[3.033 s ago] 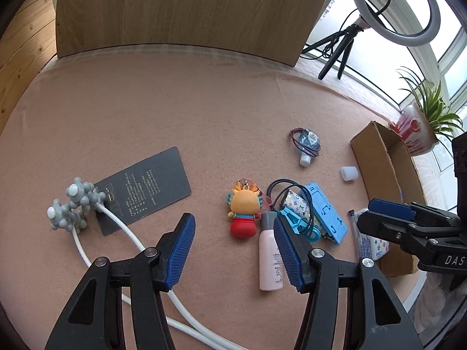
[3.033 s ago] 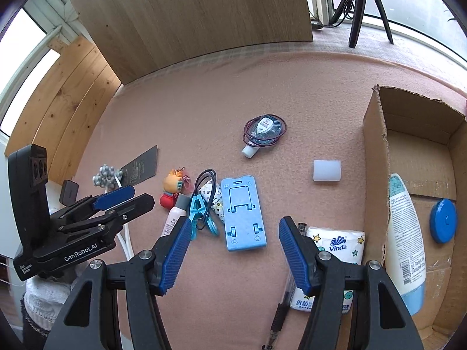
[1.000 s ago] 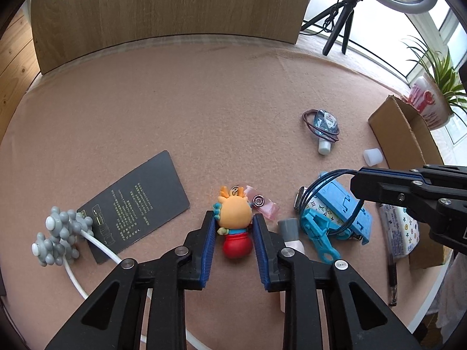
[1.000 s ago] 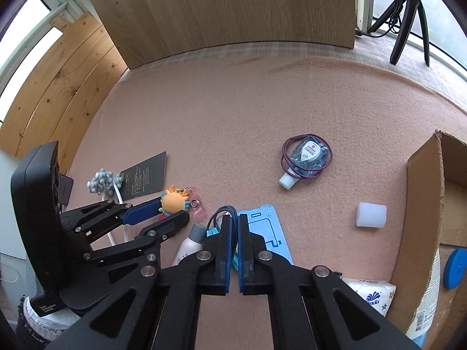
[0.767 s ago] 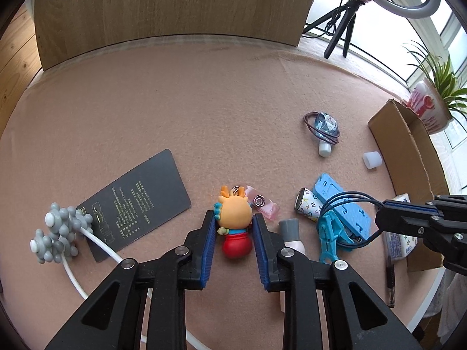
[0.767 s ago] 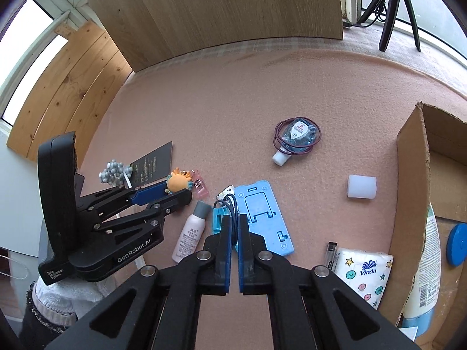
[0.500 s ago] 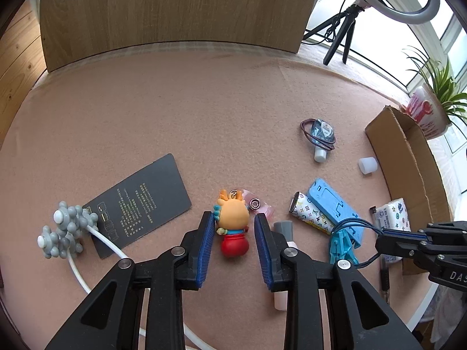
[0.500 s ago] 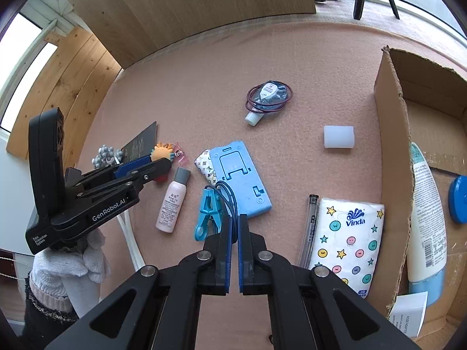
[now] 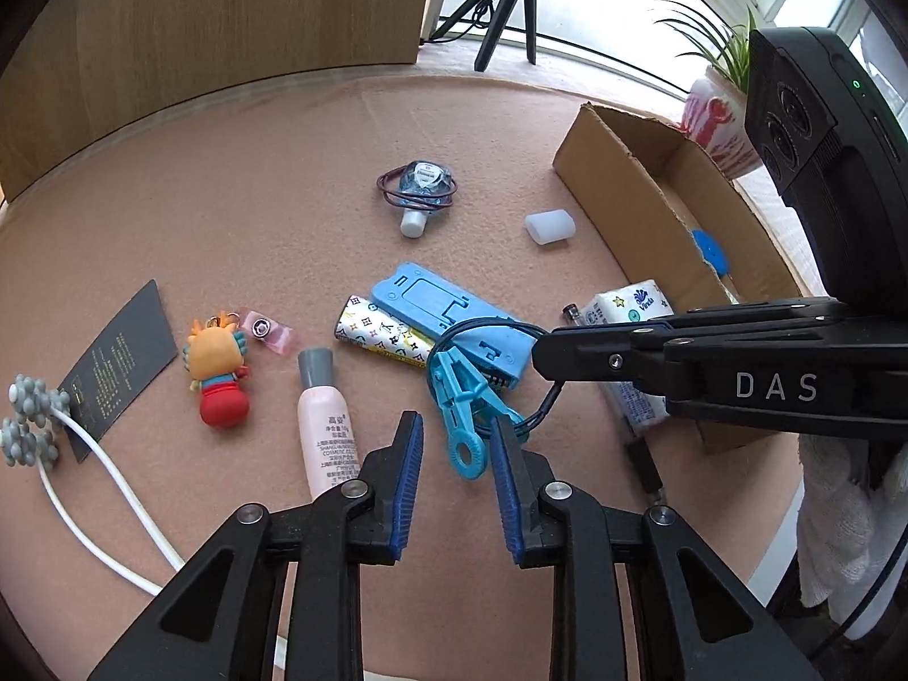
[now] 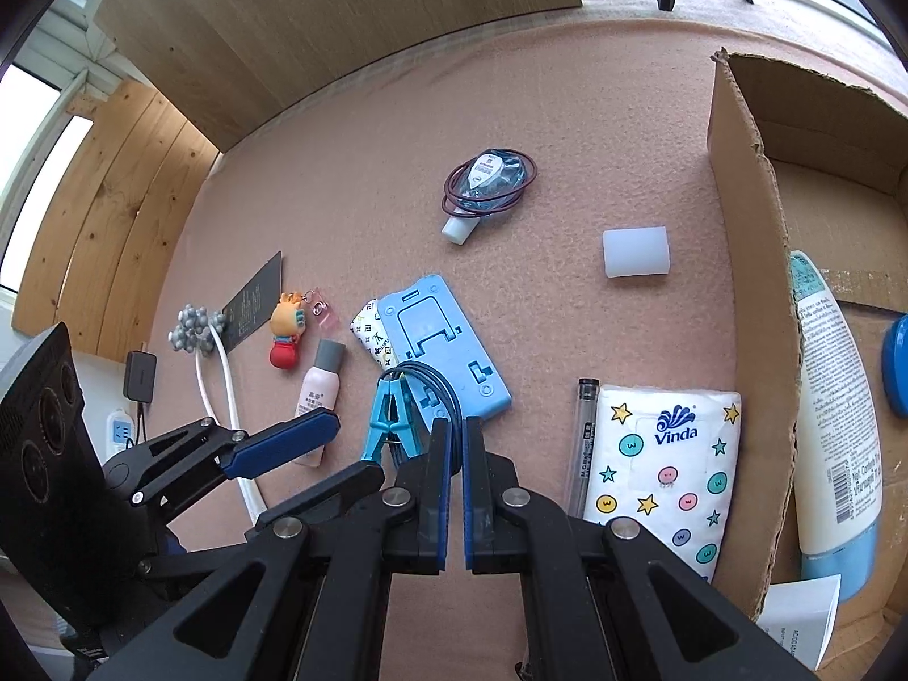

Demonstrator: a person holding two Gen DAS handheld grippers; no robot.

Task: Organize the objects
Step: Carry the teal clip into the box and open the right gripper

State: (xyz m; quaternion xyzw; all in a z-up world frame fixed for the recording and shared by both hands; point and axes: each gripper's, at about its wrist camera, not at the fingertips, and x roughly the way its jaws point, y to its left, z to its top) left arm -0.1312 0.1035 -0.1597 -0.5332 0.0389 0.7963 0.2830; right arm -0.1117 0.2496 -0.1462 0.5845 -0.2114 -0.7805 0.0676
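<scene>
- The left tool point(image 9: 454, 454) has moved right from the toy point(image 9: 218, 366); its fingers now flank the blue clip point(image 9: 459, 397), not gripping.
- The right tool point(image 10: 457, 488), pressed together, pinches the clip's dark cord point(image 9: 542, 406).
- The cardboard box point(image 10: 749, 227), far right, holds a lotion bottle point(image 10: 834, 397).

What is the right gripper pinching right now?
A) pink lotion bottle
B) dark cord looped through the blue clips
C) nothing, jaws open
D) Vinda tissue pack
B: the right gripper is shut on the dark cord, and the blue clips dangle from that cord.
</scene>
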